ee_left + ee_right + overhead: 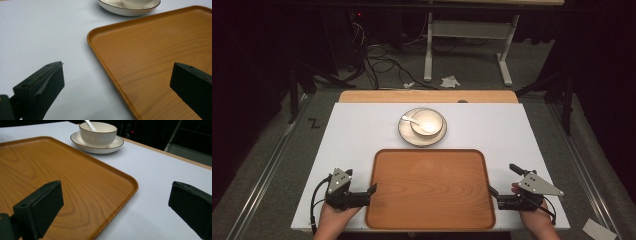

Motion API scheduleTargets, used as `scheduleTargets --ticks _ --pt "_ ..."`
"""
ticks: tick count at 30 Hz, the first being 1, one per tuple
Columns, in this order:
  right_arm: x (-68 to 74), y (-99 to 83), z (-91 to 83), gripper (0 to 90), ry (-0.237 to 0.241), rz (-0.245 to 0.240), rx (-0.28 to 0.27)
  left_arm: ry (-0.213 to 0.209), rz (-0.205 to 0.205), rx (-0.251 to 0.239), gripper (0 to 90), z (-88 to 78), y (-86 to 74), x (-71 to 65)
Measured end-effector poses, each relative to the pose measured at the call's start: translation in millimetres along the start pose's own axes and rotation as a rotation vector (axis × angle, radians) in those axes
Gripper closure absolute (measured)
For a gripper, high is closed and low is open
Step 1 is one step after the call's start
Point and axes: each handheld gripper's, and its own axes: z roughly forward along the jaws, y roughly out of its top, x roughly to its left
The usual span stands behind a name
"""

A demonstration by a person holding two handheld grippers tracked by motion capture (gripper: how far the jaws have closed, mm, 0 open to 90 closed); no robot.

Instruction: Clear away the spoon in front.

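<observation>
Three views, read in turn.

High view, surface: I see a white tabletop (357, 135) with a wooden edge at the far side; a wooden tray (429, 187) lies near me, and a plate (404, 132) bearing a bowl (428, 122) with a spoon (409, 119) sits just beyond it.
High view, room: dark surroundings, grey floor, tangled cables (377, 62) and a white table frame (467, 45) behind.
High view, tongs: my left gripper (371, 192) sits at the tray's left rim, my right gripper (496, 195) at its right rim.
Left gripper view: jaws wide, holding nothing, straddling the tray (150, 57) rim; one over white surface, one over wood.
Right gripper view: jaws wide, holding nothing, astride the tray (62, 177) edge; bowl (98, 133) on plate (115, 145) ahead.
</observation>
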Motion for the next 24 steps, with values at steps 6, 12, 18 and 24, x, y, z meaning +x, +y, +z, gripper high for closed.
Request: scheduleTargets --ticks 6,12,18,24 --pt "5.3 -45.2 -74.4 0.7 0.014 -0.063 0.004 0.044 0.034 0.027 0.0 5.5 1.8 -8.4" --pt "1.8 -52.0 -79.1 0.7 0.040 -0.055 -0.019 0.073 0.035 0.055 0.0 15.2 2.1 -13.5" --pt "-1.6 -55.3 -73.6 0.7 0.061 -0.067 0.001 0.081 0.057 0.066 0.0 13.8 0.2 -13.8" --pt "-2.7 -54.7 -74.0 0.7 0.052 -0.049 -0.009 0.074 0.053 0.056 0.3 10.4 0.1 -10.8"
